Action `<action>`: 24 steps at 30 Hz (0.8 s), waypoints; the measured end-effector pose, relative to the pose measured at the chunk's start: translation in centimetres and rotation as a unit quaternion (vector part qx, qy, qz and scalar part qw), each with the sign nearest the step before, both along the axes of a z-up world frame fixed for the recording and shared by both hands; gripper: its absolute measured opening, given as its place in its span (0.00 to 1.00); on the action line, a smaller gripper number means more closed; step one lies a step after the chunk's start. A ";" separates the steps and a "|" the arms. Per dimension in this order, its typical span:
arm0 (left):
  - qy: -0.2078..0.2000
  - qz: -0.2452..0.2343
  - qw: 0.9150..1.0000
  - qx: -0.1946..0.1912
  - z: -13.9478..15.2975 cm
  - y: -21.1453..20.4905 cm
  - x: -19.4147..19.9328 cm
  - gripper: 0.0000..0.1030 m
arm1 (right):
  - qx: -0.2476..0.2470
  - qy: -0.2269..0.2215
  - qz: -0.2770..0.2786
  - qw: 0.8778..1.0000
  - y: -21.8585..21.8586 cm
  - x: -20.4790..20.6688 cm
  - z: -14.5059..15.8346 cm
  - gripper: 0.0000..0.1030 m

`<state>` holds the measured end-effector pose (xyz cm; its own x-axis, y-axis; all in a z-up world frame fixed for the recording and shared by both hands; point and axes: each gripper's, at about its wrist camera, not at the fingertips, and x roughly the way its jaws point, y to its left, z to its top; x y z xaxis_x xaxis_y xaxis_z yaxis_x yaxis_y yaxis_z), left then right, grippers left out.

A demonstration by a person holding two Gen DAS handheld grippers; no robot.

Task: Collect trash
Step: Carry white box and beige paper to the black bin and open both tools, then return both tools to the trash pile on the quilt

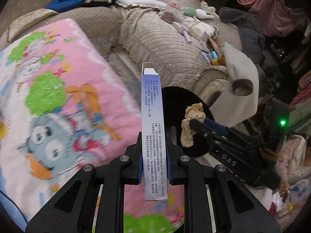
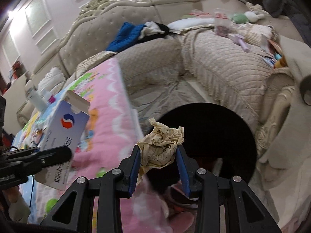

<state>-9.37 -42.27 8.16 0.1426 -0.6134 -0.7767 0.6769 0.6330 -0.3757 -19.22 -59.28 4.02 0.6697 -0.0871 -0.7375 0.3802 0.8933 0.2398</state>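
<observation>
My left gripper is shut on a blue-and-white medicine box, held upright above the pink cartoon quilt. The box and left gripper also show at the left of the right wrist view. My right gripper is shut on a crumpled beige tissue, held at the near rim of a round black bin opening. In the left wrist view the tissue and right gripper sit over the same black bin.
A beige quilted sofa lies behind the bin, strewn with a blue garment, plush toys and small items. A beige cloth hangs off the sofa arm. Clothes pile up at the right.
</observation>
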 end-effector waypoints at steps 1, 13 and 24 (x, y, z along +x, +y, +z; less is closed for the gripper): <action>0.004 -0.004 1.000 -0.004 -0.1 -0.7 0.1 0.15 | -0.002 0.002 -0.006 1.000 -0.5 -0.1 -0.1 0.34; 0.050 -0.022 0.997 -0.056 -1.3 -3.5 0.6 0.51 | -0.006 0.014 -0.065 0.998 -3.8 -0.9 -1.0 0.67; -0.017 0.029 0.999 0.014 -0.7 0.7 0.8 0.51 | 0.012 -0.003 -0.041 0.999 -1.1 -1.0 0.1 0.68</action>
<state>-8.56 -41.53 7.43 0.2038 -0.5807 -0.7882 0.6503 0.6821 -0.3344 -20.26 -60.33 4.12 0.6650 -0.1244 -0.7364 0.4512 0.8527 0.2633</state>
